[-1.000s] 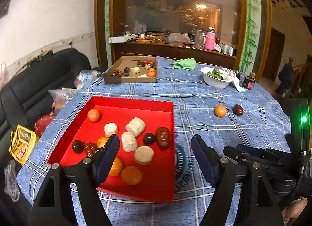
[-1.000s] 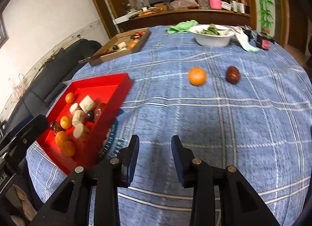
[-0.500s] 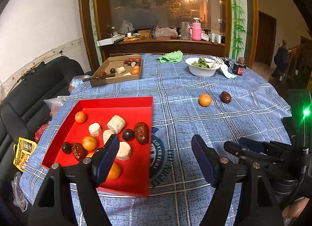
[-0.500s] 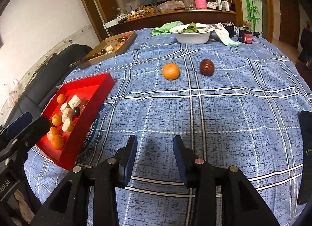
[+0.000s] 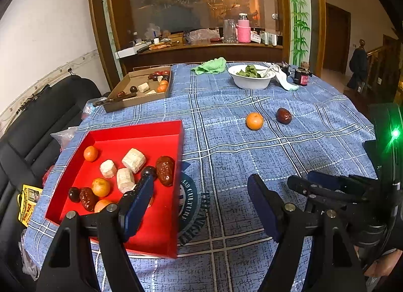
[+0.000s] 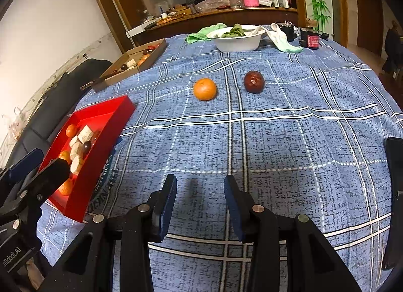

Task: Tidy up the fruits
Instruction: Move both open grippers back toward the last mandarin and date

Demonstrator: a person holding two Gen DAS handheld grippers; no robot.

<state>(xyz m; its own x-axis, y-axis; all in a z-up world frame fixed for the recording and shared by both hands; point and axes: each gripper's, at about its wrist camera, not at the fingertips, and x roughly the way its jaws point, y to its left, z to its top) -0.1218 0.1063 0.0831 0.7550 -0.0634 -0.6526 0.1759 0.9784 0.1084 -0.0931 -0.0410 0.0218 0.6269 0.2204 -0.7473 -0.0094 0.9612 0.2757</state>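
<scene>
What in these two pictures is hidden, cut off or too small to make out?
- Red tray, left wrist view: a finger of the left hand-held gripper covers part of the fruit at its near end.
- Same tray, right wrist view: its near wall hides some of the contents.
- Cardboard box, right wrist view: contents too small to name.
- White bowl: the greens cannot be identified.
</scene>
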